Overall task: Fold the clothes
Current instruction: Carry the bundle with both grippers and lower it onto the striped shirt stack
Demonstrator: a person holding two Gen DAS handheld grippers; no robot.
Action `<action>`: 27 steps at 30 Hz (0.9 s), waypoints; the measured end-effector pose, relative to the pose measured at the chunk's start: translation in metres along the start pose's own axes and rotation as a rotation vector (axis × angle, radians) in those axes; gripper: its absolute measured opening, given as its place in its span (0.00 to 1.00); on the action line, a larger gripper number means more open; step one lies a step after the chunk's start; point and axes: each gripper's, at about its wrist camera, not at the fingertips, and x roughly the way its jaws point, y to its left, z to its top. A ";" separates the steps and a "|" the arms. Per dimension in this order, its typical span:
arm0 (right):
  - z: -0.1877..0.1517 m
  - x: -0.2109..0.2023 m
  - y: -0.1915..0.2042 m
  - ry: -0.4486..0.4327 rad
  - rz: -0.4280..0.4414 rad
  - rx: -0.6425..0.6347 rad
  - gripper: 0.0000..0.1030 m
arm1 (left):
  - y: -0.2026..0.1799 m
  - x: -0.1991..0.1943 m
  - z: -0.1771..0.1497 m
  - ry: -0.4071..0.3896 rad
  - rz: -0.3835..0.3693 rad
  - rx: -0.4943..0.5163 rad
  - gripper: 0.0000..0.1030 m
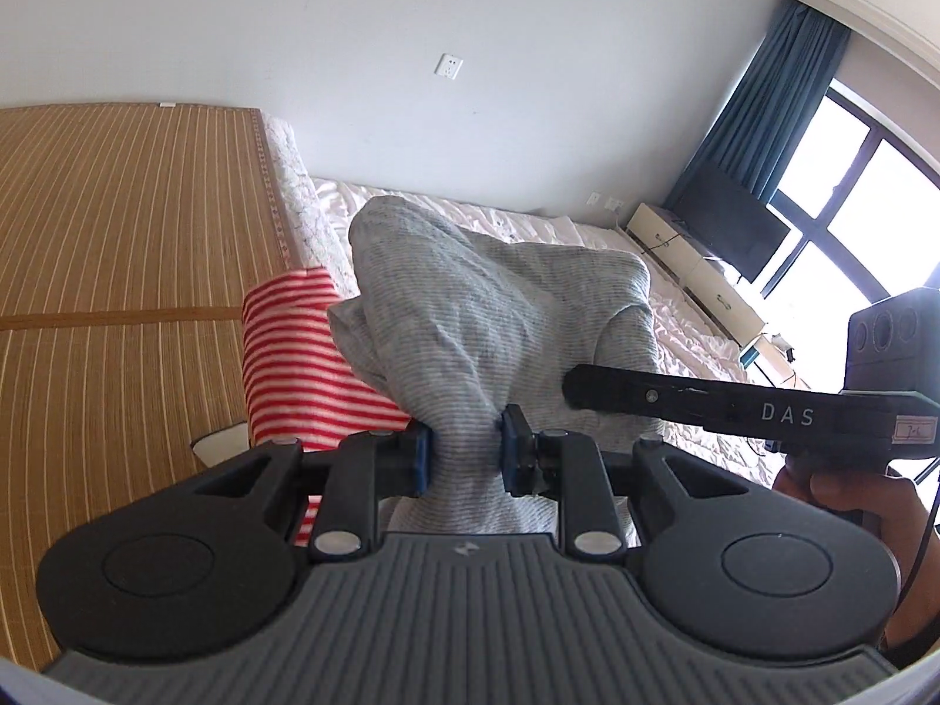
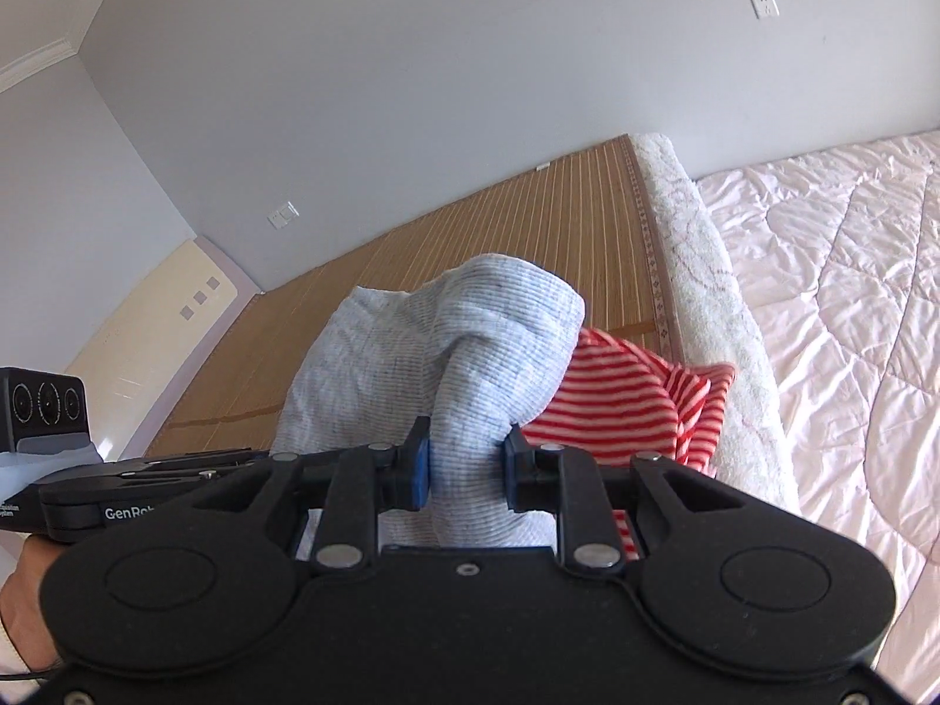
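Grey garment (image 1: 470,317) bunched and lifted off the bed, pinched at two places — left gripper (image 1: 464,461) clenched on a gathered fold between its blue pads (image 1: 420,458), right gripper (image 2: 467,467) clamped on another fold of the same cloth. Draped upward from each pair of jaws toward twelve o'clock. Red-and-white striped cloth (image 1: 294,364) at nine o'clock of the grey fabric in the left wrist view, at three o'clock in the right wrist view, partly hidden behind it. Bamboo mat (image 1: 117,264) beneath, at ten o'clock — white quilt (image 2: 822,294) alongside. Blue curtain (image 1: 758,106) by the window at two o'clock.
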 end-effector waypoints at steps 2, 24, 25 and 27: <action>0.015 0.003 -0.001 -0.008 -0.006 -0.008 0.24 | 0.002 0.005 0.015 -0.013 -0.001 0.004 0.26; -0.027 0.068 -0.083 0.028 -0.056 0.079 0.42 | 0.109 0.053 -0.040 0.084 0.041 -0.178 0.43; -0.022 0.056 -0.079 -0.015 -0.060 0.067 0.42 | 0.104 0.047 -0.031 0.067 0.044 -0.133 0.45; -0.013 0.039 -0.072 -0.079 -0.026 0.052 0.38 | 0.090 0.046 -0.016 0.052 0.021 -0.050 0.50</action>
